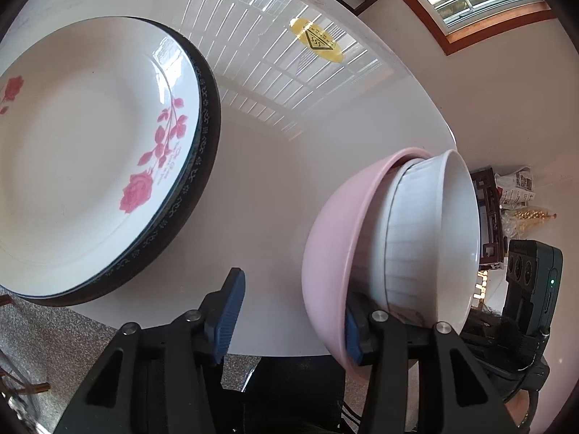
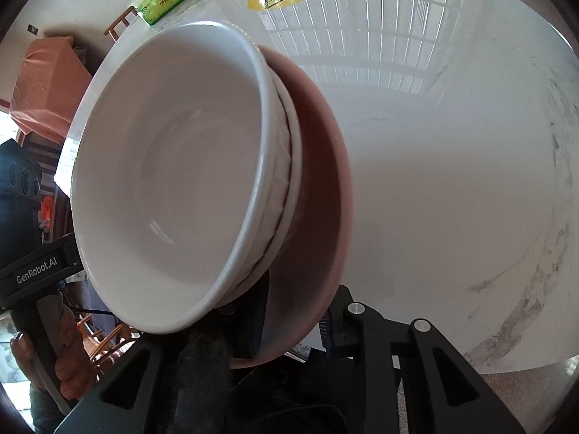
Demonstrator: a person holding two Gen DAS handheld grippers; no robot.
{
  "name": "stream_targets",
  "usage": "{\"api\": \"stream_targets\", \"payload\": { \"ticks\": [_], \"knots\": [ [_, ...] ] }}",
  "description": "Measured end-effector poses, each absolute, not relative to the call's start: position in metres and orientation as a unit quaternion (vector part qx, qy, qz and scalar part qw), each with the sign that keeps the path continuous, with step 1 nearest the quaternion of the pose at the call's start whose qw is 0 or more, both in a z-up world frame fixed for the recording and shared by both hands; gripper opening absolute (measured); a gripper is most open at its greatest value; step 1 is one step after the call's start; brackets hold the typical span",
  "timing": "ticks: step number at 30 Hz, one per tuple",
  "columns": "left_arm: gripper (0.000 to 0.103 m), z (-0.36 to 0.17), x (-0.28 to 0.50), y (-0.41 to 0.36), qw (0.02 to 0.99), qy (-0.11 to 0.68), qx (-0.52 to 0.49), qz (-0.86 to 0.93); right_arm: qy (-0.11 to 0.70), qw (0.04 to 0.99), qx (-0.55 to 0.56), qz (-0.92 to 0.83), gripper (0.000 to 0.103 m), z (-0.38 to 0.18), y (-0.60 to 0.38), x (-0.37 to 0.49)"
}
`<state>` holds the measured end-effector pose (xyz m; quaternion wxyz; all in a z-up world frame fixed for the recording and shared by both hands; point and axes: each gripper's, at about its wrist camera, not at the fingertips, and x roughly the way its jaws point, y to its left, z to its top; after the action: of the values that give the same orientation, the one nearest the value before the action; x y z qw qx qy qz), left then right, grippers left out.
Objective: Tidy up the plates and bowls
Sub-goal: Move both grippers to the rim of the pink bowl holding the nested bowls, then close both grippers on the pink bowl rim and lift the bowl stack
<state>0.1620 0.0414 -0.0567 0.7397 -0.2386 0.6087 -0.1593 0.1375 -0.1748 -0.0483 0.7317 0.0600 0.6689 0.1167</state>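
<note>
A pink bowl (image 1: 325, 249) with white bowls (image 1: 434, 231) nested inside it stands tilted on the white table (image 1: 275, 166). My right gripper (image 2: 293, 322) is shut on the pink bowl's rim (image 2: 318, 195), with a white bowl (image 2: 173, 181) filling that view. My left gripper (image 1: 289, 322) is open. Its right finger (image 1: 356, 340) is at the pink bowl's outer wall and its left finger (image 1: 228, 322) stands apart over the table. A stack of plates lies at the left, a rose-patterned white plate (image 1: 83, 152) on top of a dark-rimmed plate (image 1: 206, 144).
A yellow warning sticker (image 1: 316, 40) is on the table's far side. A green tissue pack (image 2: 168, 0) lies near the table's far edge. The other gripper's handle and a hand (image 2: 43, 332) show at the left. Speckled floor lies below the table's near edge.
</note>
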Motion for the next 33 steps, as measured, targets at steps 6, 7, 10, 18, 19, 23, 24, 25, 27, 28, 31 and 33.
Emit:
{"api": "stream_targets", "payload": {
  "ticks": [6,7,10,18,19,23,24,25,27,28,31,33],
  "knots": [
    [0.050,-0.047,0.154,0.038,0.759,0.598,-0.212,-0.147,0.702,0.697,0.102,0.104,0.035,-0.054,-0.187,0.142],
    [0.050,-0.046,0.154,0.037,0.763,0.596,-0.204,-0.143,0.712,0.685,0.115,0.106,0.038,-0.056,-0.191,0.145],
    [0.050,-0.045,0.155,0.034,0.766,0.596,-0.193,-0.144,0.716,0.682,0.115,0.097,0.040,-0.053,-0.196,0.151],
    [0.048,-0.038,0.161,0.027,0.788,0.576,-0.170,-0.131,0.700,0.685,0.175,0.095,0.047,-0.050,-0.222,0.152],
    [0.049,-0.039,0.162,0.026,0.784,0.581,-0.170,-0.135,0.700,0.675,0.214,0.091,0.047,-0.054,-0.233,0.152],
    [0.049,-0.038,0.159,0.019,0.786,0.584,-0.154,-0.132,0.664,0.742,0.076,0.063,0.059,-0.026,-0.215,0.151],
    [0.049,-0.037,0.160,0.021,0.788,0.582,-0.155,-0.129,0.665,0.738,0.094,0.072,0.055,-0.023,-0.216,0.152],
    [0.049,-0.038,0.161,0.024,0.783,0.586,-0.163,-0.131,0.660,0.740,0.105,0.075,0.054,-0.016,-0.223,0.150],
    [0.049,-0.042,0.162,0.030,0.773,0.594,-0.179,-0.131,0.637,0.762,0.098,0.068,0.054,-0.002,-0.225,0.149],
    [0.049,-0.042,0.163,0.031,0.776,0.592,-0.179,-0.124,0.633,0.764,0.105,0.070,0.054,0.002,-0.228,0.150],
    [0.049,-0.039,0.162,0.031,0.779,0.589,-0.175,-0.126,0.640,0.753,0.132,0.080,0.051,-0.003,-0.243,0.151],
    [0.049,-0.039,0.164,0.030,0.780,0.588,-0.175,-0.125,0.640,0.750,0.147,0.081,0.050,-0.008,-0.248,0.151]
  ]
}}
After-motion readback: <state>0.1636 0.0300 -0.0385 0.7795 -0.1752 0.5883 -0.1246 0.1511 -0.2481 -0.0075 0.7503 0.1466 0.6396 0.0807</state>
